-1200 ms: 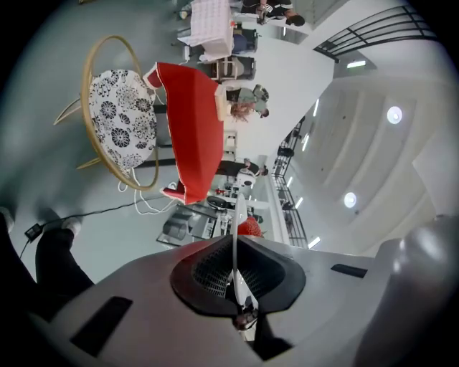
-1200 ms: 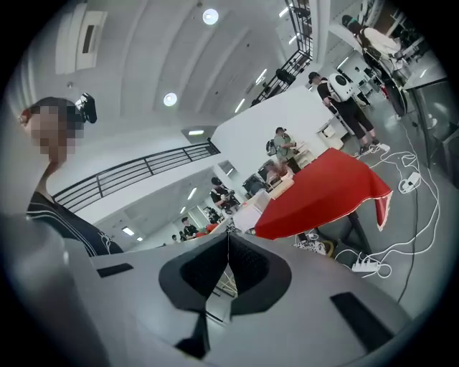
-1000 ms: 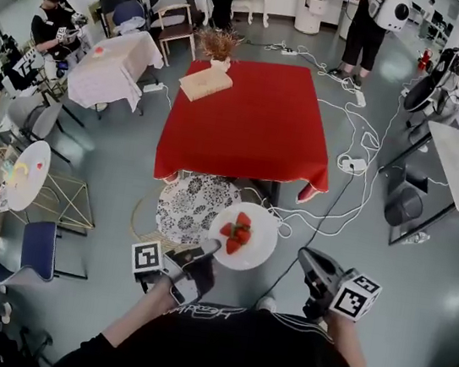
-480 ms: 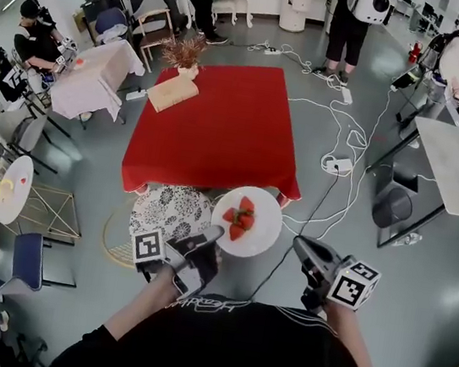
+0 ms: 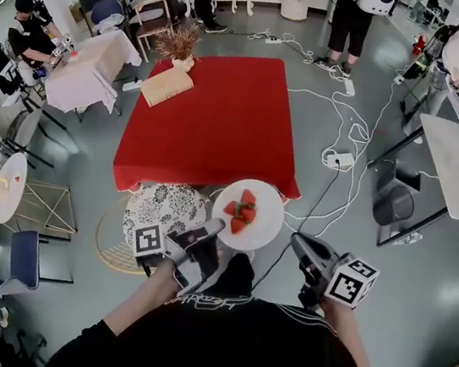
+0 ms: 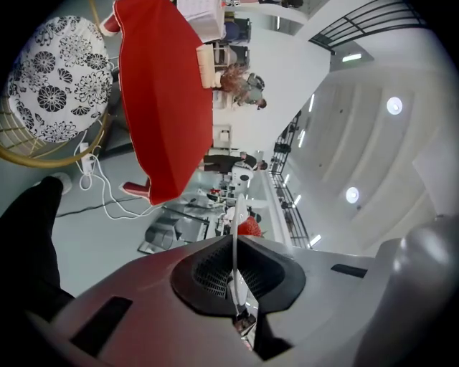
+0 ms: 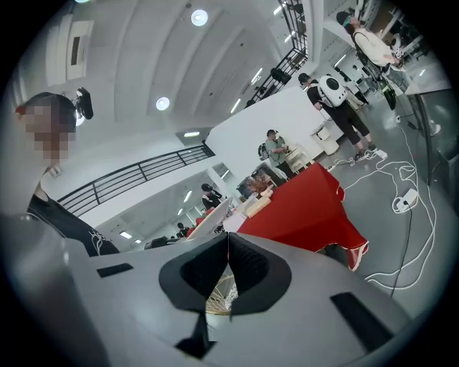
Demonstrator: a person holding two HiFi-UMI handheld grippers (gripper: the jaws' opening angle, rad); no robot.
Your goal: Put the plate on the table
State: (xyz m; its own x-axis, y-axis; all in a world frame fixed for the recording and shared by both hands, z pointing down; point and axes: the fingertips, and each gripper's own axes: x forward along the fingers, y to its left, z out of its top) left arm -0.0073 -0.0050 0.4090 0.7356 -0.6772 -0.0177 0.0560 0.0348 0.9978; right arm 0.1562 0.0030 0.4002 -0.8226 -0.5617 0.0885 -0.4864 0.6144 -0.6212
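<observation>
Several white cables [image 5: 351, 124] snake over the grey floor to the right of the counter [image 5: 213, 125], and a stool [image 5: 166, 207] with a black-and-white flowered seat on a gold wire frame stands on the floor just before the counter's near edge. A red cloth covers the counter. At its far left corner lie a flat beige box [image 5: 167, 86] and a pot of dried twigs [image 5: 180, 43]; the rest of the cloth is bare. People stand at the far side of the room, and a table with a white cloth [image 5: 89, 63] sits off to the left.

The plate [image 5: 248, 215] is in the air, not on the counter. From above it overlaps the counter's near right corner, just to the right of the stool. It is round, so it has no long axis; it lies level with its face up, and red strawberries [image 5: 242, 213] are piled at its middle. It looks smooth, white and thin.

The left hand-held gripper [image 5: 216, 226] is clamped on the plate's near left rim. In its own view the rim shows edge-on as a thin white line between ribbed black pads [image 6: 215, 269]. The right hand-held gripper [image 5: 296, 241] hangs to the right of the plate, apart from it, jaws closed together with nothing between them.
</observation>
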